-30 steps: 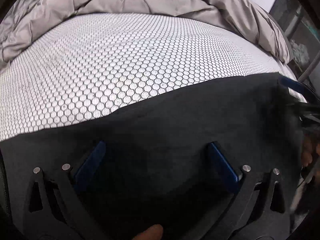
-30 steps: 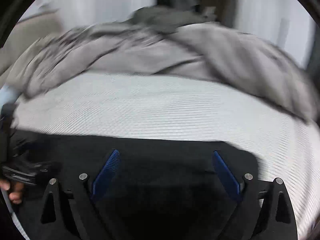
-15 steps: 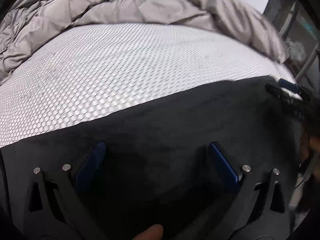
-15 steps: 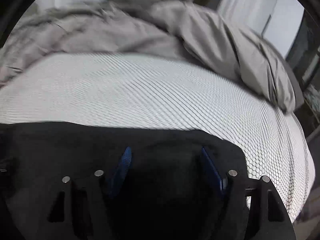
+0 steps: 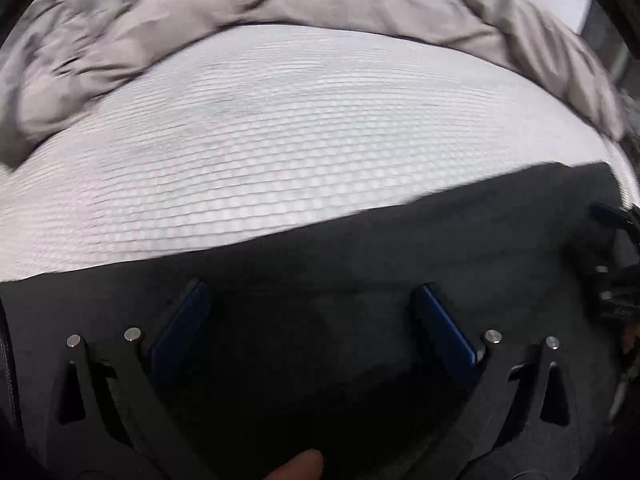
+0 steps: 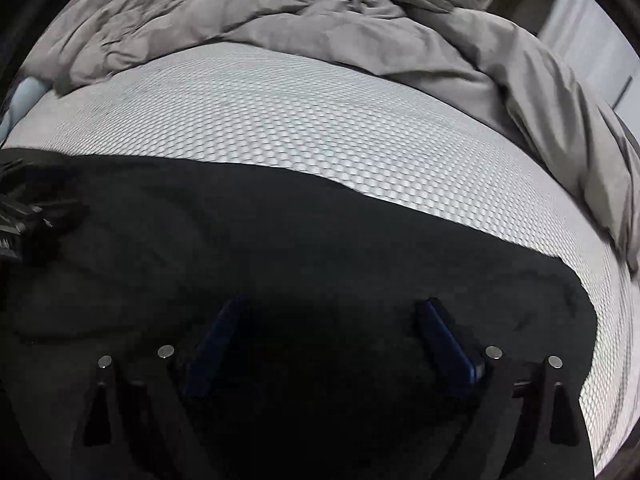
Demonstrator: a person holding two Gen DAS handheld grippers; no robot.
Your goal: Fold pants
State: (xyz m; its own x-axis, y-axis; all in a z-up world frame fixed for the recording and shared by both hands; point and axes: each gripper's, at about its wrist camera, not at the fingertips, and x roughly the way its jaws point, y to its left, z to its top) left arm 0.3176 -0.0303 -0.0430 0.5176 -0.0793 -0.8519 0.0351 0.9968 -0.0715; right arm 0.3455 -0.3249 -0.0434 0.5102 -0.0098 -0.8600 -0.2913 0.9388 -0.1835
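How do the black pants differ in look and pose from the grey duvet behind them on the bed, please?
The pants are black and lie spread nearly flat at the near edge of the honeycomb-patterned mattress; the duvet is grey and bunched in deep, puffy folds along the far side. The pants' edge runs as a smooth line, while the duvet's outline is ragged. The pants lie under both open tongs; the duvet lies beyond them. Both are soft cloth resting on the same mattress.

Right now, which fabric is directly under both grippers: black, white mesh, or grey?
The black pants, under both open grippers; white honeycomb mattress and grey duvet lie beyond.
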